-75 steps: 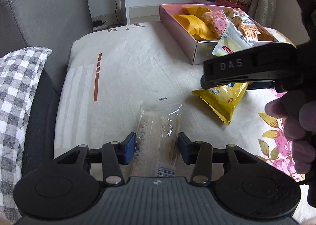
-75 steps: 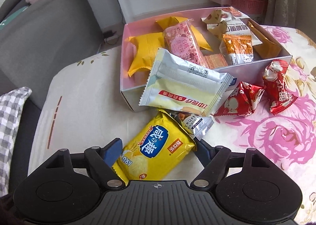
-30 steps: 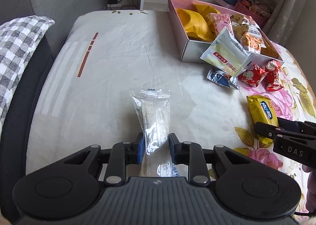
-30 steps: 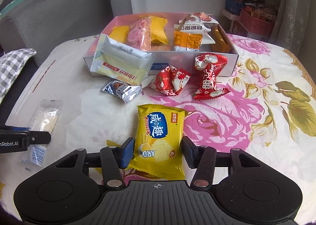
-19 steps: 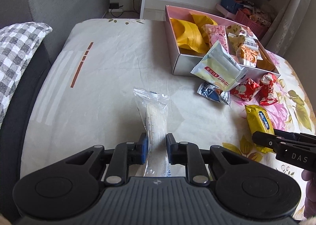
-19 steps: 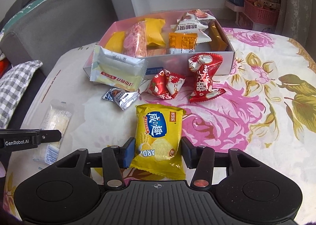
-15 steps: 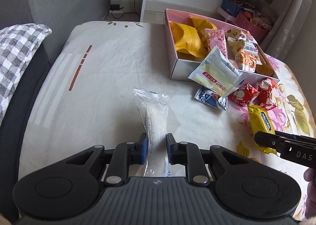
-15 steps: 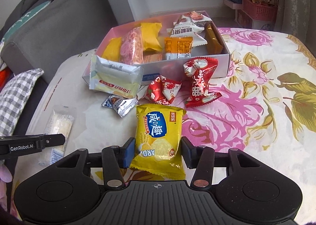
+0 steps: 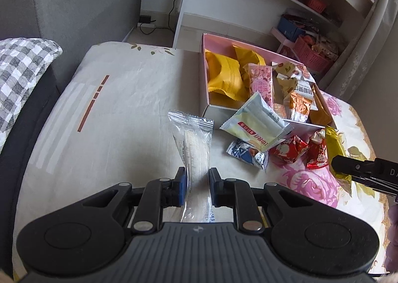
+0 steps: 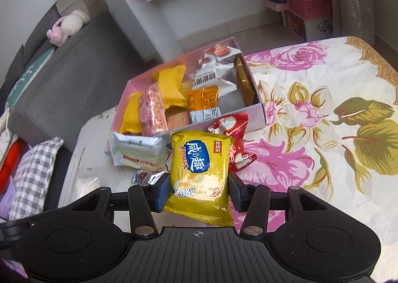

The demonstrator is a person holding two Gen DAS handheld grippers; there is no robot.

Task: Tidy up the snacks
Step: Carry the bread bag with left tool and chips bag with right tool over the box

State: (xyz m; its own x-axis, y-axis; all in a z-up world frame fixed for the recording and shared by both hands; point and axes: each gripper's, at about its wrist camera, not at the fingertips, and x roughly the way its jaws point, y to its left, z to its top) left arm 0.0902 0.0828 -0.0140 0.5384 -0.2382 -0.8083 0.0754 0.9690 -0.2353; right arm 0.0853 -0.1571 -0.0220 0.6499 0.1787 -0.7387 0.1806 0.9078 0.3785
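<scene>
Left gripper (image 9: 197, 184): jaws drawn tight on the lower half of a clear-wrapped snack bar (image 9: 193, 148), both blue pads pinching the film; the crimped top edge of the bar stands free above the cloth toward 12 o'clock. Right gripper (image 10: 199, 192): jaws part-way apart, each pad pressing a side of the yellow chip packet (image 10: 200, 171), which fills the gap and overhangs below the pads; the packet is clear of the cloth, label facing the camera. In the left view that packet shows edge-on at 3 o'clock, pinched in the right gripper's black finger. Pink box (image 9: 204, 84), open-topped, sits at 1 o'clock in the left view and 12 o'clock in the right view, well filled: yellow pouches (image 10: 171, 89) against its left wall, a pink-speckled bar (image 10: 152, 111), an orange packet (image 10: 204, 104), white nut packets (image 10: 214, 71) toward the far end; a bare patch of floor shows near its right wall. A pale cream packet (image 9: 256, 124) leans against the box's near wall, just outside it. On the cloth beside the near wall: a small blue-and-silver packet (image 9: 246, 156) and two red sweets (image 9: 288, 151), close together. Floral tablecloth (image 10: 323, 158) is open from 1 to 4 o'clock in the right view, up to its patterned border. In the left view the plain cream stretch from 9 to 11 o'clock is open, ending at the grey sofa (image 9: 74, 4) and a checked cushion (image 9: 22, 69).
</scene>
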